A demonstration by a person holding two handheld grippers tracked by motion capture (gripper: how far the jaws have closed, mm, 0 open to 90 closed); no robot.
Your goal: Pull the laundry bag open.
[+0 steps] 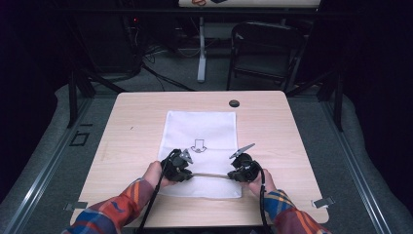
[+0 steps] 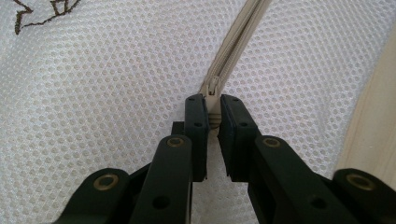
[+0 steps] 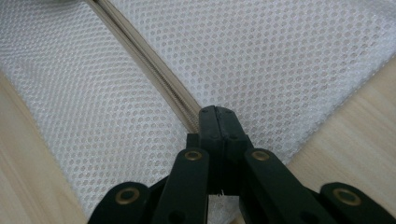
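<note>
Left gripper point(image 2: 212, 119) nips the zip pull point(image 2: 213, 88), right gripper point(image 3: 217, 122) is clamped on the zip's point(image 3: 154, 74) end — best keep the tape taut and draw the pull straight along the bag point(image 1: 199, 129).

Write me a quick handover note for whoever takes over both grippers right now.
Left gripper: fingers closed on the zipper pull of the white mesh bag.
Right gripper: shut on the zipper tape at the bag's other end.
The bag lies flat on the table, its zipper stretched between the grippers along the near edge.
Done: both grips set.
Left, probably: slide the pull along; which way is unclear.
</note>
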